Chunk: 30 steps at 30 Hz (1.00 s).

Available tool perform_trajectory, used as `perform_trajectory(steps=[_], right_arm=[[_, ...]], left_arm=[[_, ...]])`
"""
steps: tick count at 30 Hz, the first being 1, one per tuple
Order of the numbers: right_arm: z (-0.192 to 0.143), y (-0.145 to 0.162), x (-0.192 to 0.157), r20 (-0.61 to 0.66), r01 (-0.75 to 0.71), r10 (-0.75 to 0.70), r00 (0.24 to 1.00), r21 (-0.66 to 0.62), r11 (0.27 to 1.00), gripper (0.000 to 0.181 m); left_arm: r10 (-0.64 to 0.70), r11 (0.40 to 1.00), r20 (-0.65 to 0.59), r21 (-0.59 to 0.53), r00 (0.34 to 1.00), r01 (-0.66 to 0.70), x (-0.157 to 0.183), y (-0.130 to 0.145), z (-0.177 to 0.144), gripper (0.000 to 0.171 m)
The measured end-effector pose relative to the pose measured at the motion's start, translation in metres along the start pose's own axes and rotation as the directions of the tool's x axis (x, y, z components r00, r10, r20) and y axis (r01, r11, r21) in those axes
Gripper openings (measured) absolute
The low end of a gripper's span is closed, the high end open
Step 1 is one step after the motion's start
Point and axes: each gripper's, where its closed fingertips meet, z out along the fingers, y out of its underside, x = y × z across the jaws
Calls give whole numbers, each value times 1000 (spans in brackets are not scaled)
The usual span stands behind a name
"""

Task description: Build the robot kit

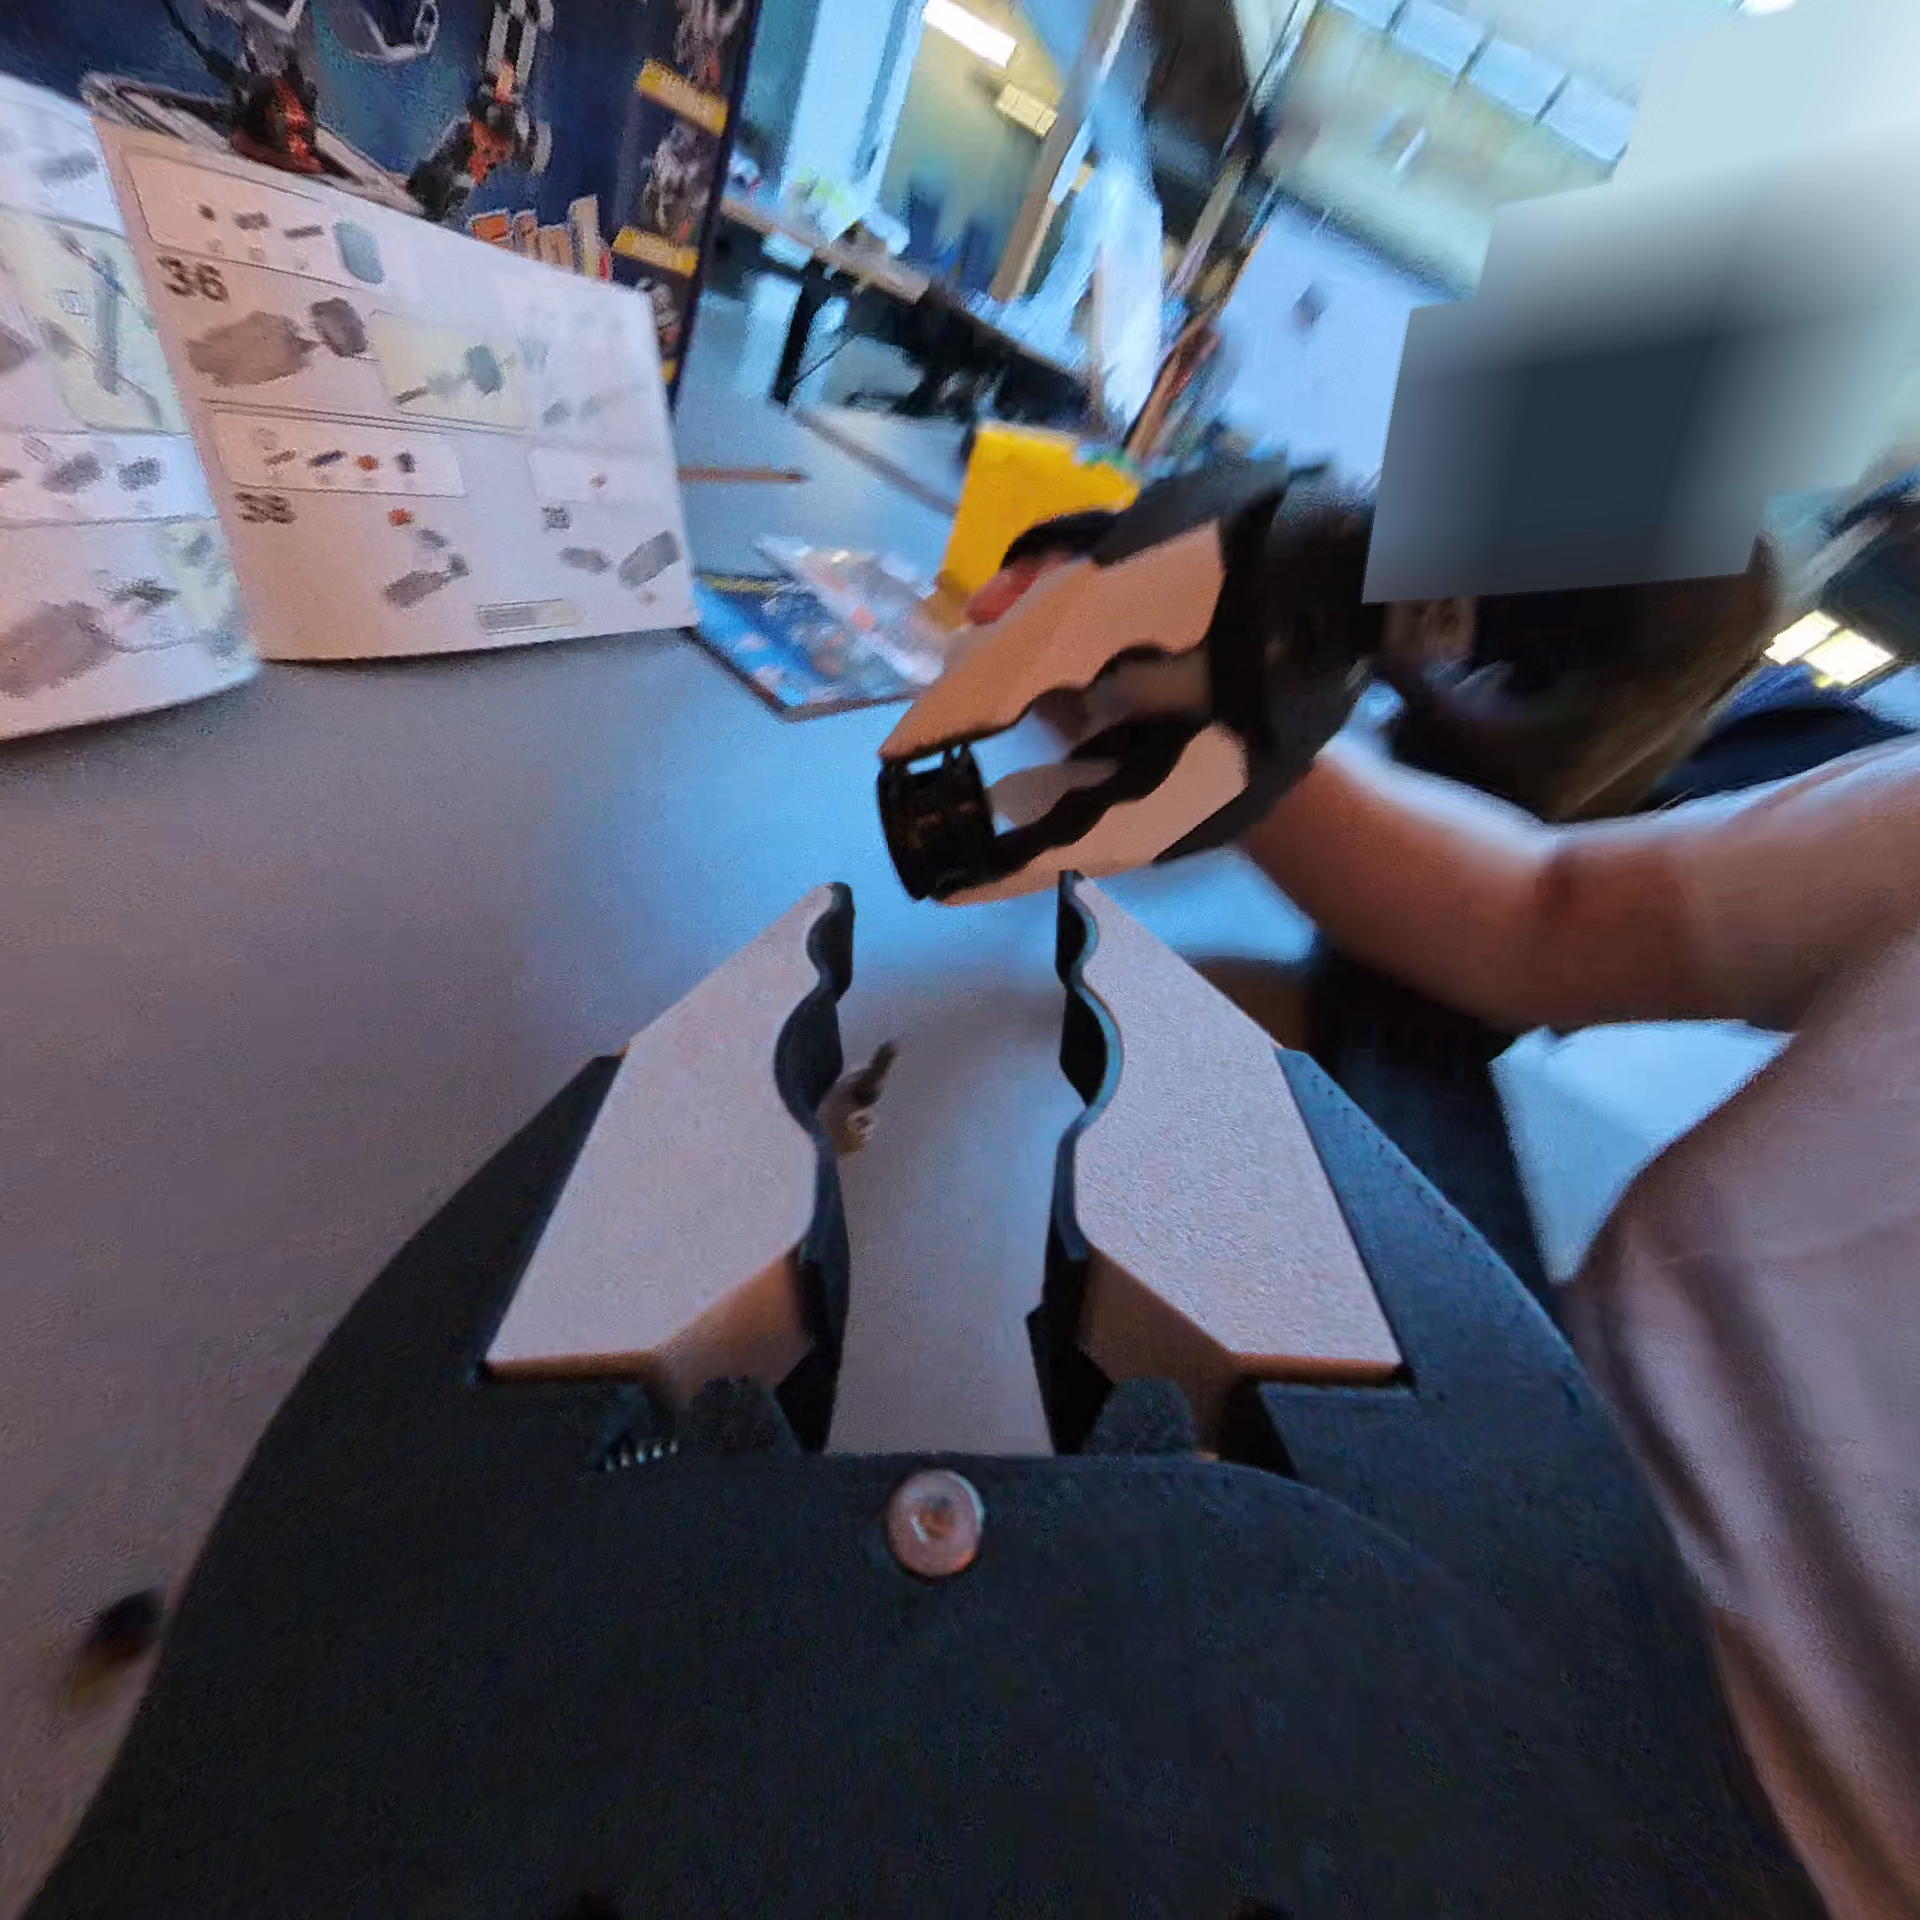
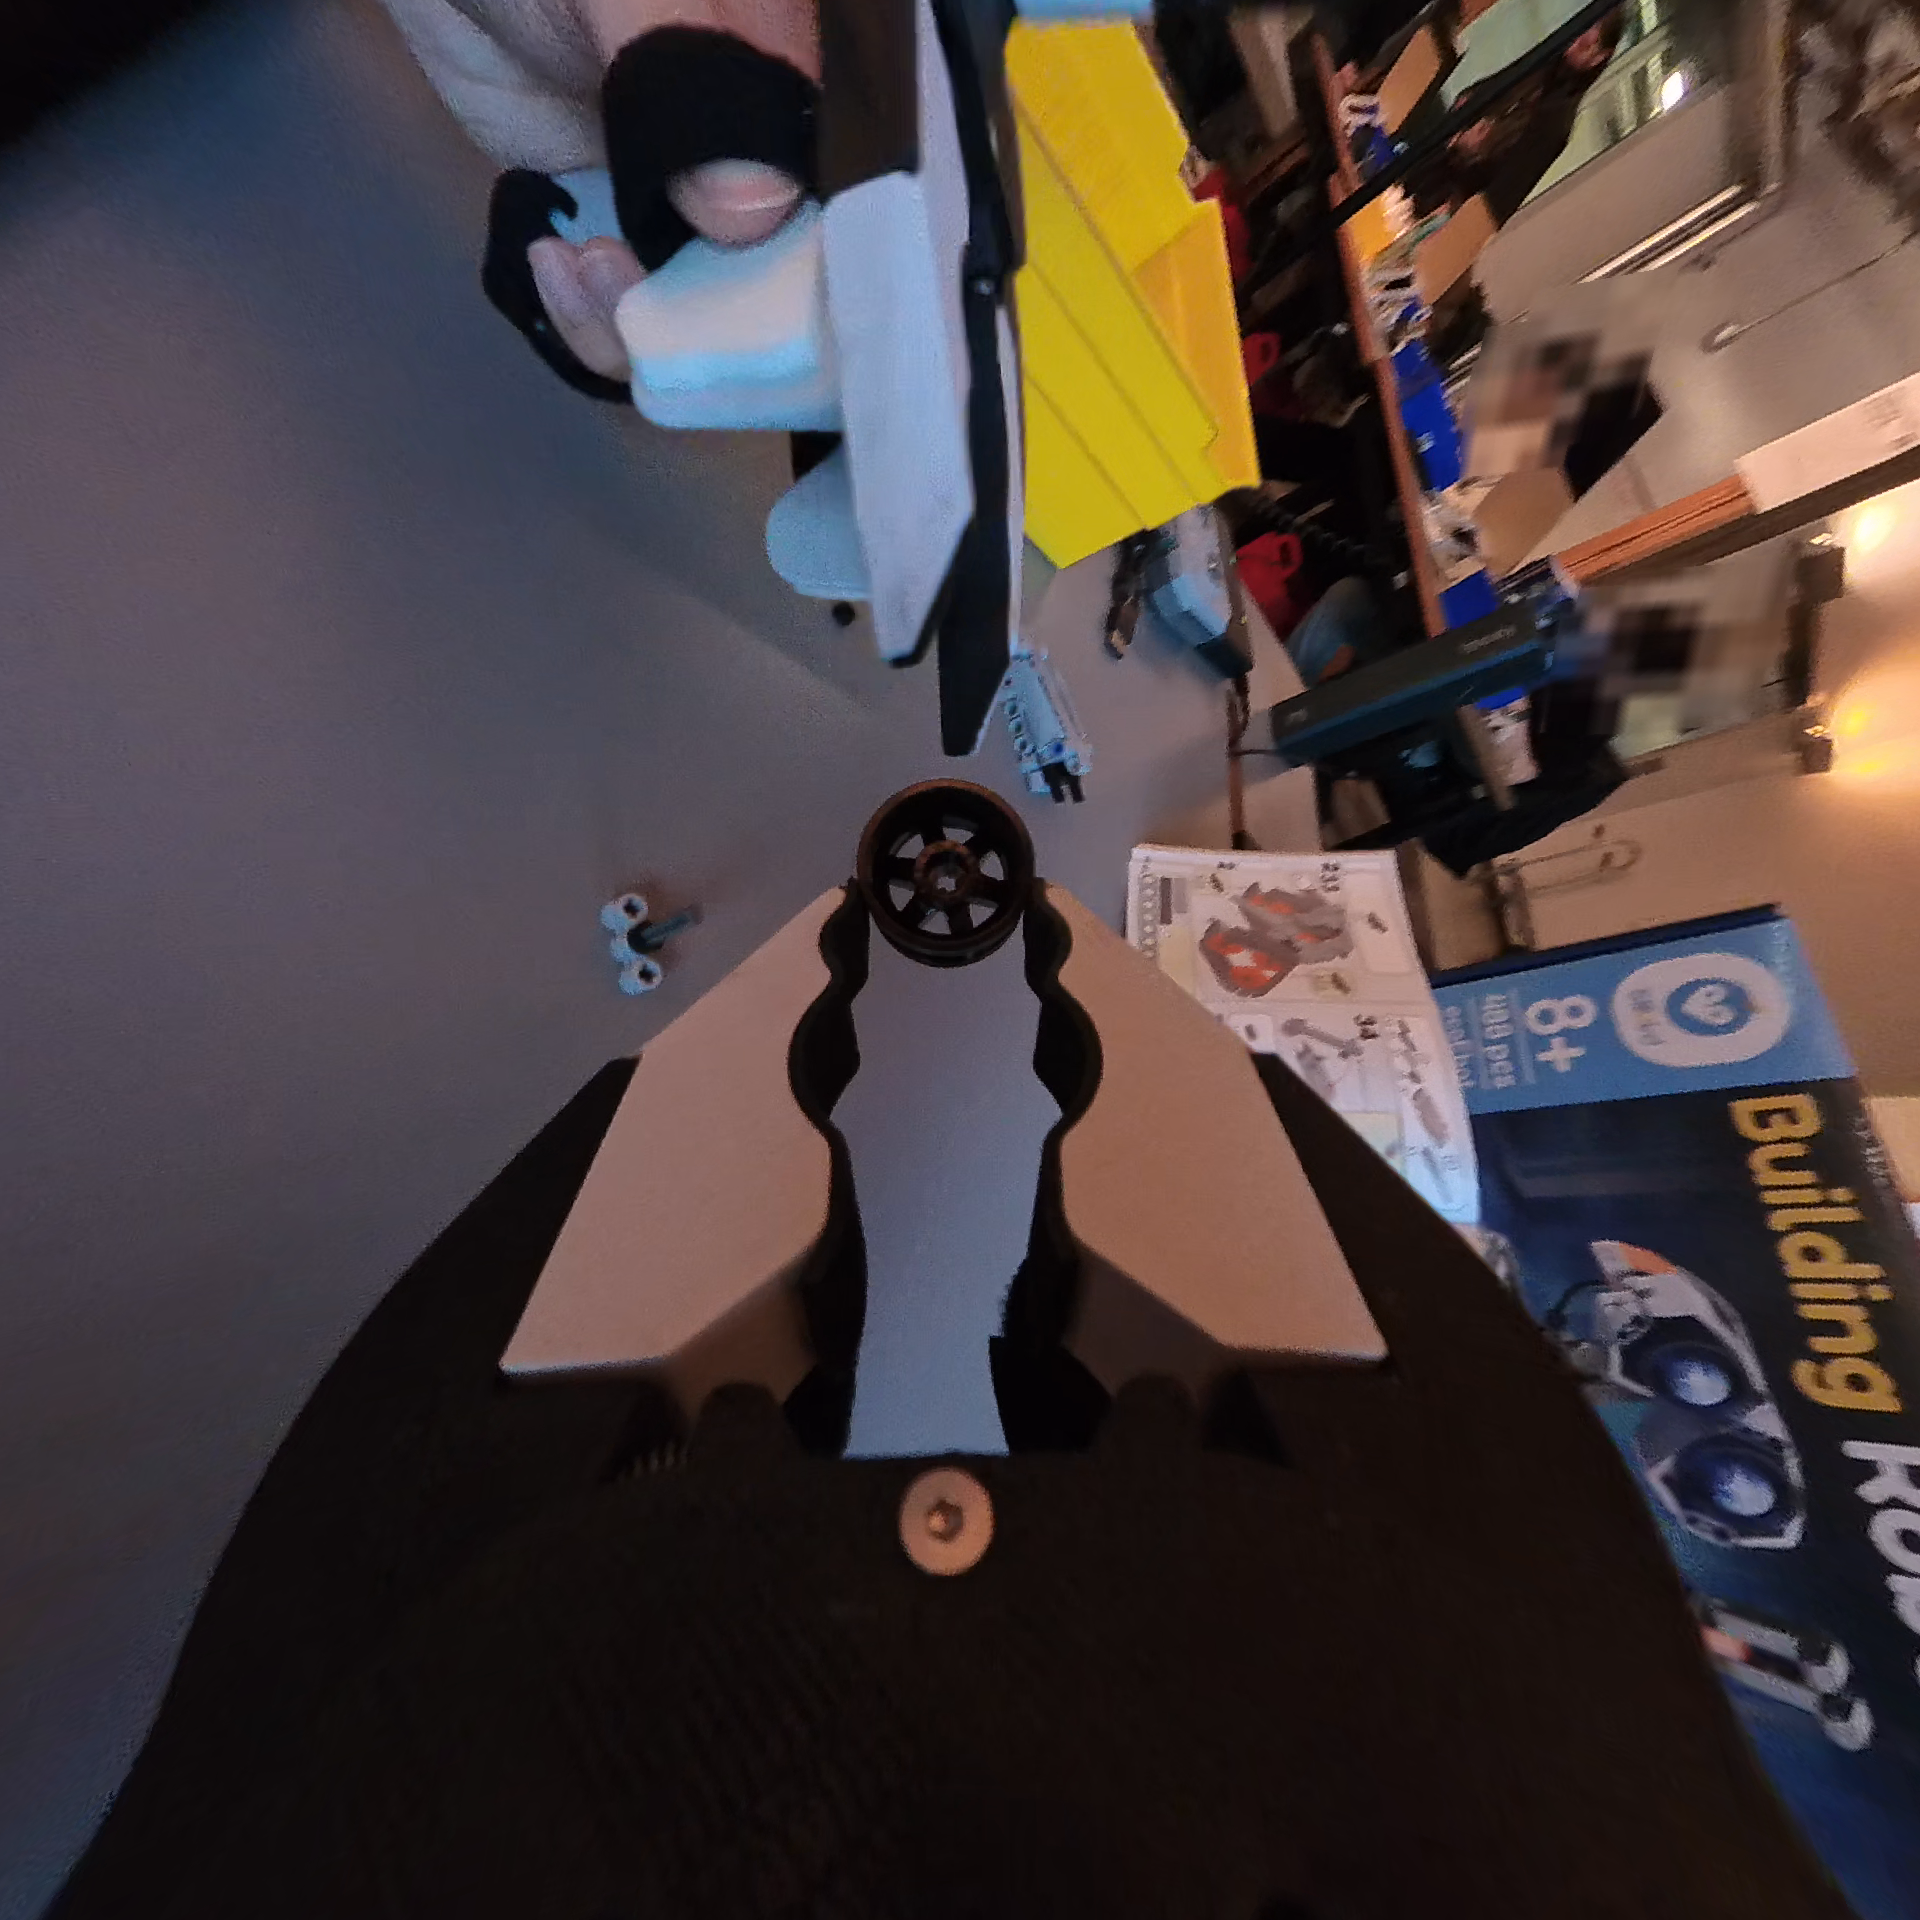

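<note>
Clamping a small black spoked wheel point(image 2: 945, 873) between its fingertips, the right gripper point(image 2: 943, 902) holds it above the grey table point(image 2: 260, 727). The left gripper point(image 1: 954, 902) stands apart and empty, its tips just beside that wheel; a small grey pin piece point(image 1: 860, 1101) lies below, between its fingers
</note>
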Motion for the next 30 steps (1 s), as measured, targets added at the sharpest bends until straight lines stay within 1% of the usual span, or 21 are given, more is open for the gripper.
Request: perform_trajectory(steps=[1,3,4,7,9,11,14,15,16,17,18,19,20,21,22,23,24,25,28,29,30], right_arm=[[1,-3,0,-10,19,-19,1000,2,1000,30],[4,-5,-4,-13,55,-55,998,-4,998,30],[6,-5,-5,-14,70,-70,997,-15,997,30],[9,-6,-9,-15,97,-98,995,-19,995,29],[9,-6,-8,-16,91,-92,996,-17,996,30],[9,-8,-8,-3,42,-42,999,16,999,32],[3,-6,-9,111,-178,171,979,57,982,37],[-1,-5,-11,194,-304,287,938,62,951,38],[-6,-4,-11,284,-460,428,858,55,886,41],[-11,-6,-8,371,-627,569,734,49,777,50],[-18,-11,-2,475,-781,678,561,33,624,57],[-27,-17,5,589,-895,724,358,-4,446,61],[-33,-19,13,658,-959,733,174,-57,279,61],[-36,-16,18,686,-981,727,26,-123,151,60],[-38,-14,16,706,-978,704,-71,-188,90,59],[-41,-14,10,729,-969,674,-121,-233,78,55],[-43,-14,2,731,-954,665,-154,-284,91,52],[-43,-14,-9,724,-936,669,-165,-329,126,52],[-47,-20,-33,741,-888,657,-137,-386,250,54],[-49,-23,-37,750,-879,647,-133,-391,272,54],[-49,-23,-42,748,-868,651,-128,-403,292,54]], left_arm=[[-63,997,-48,31,997,64,3,-4,-1,38],[-115,993,-85,28,990,118,6,-4,2,38],[-108,994,-75,6,991,108,5,0,5,37],[-35,999,23,-32,999,35,-2,7,12,19],[20,999,59,-42,998,-17,-4,7,12,19],[79,996,90,-51,993,-74,-4,6,11,19],[234,972,165,-68,958,-226,-2,0,7,18],[318,948,197,-80,927,-308,0,-3,5,18],[412,911,225,-95,883,-401,4,-6,3,19],[508,861,250,-119,824,-495,9,-8,2,19],[598,801,271,-154,755,-579,14,-9,2,19],[672,739,283,-191,684,-647,18,-8,3,19],[732,679,278,-222,622,-700,25,-6,5,19],[780,624,263,-248,568,-741,31,-3,9,19],[817,574,248,-264,521,-775,37,0,13,19],[850,525,229,-275,475,-806,43,4,18,19],[883,468,206,-296,422,-833,47,8,22,19],[914,403,184,-325,361,-856,49,13,26,19],[979,198,123,-390,162,-899,52,27,35,19],[987,154,101,-409,123,-899,51,32,38,19],[991,130,84,-425,104,-896,51,36,40,19]])
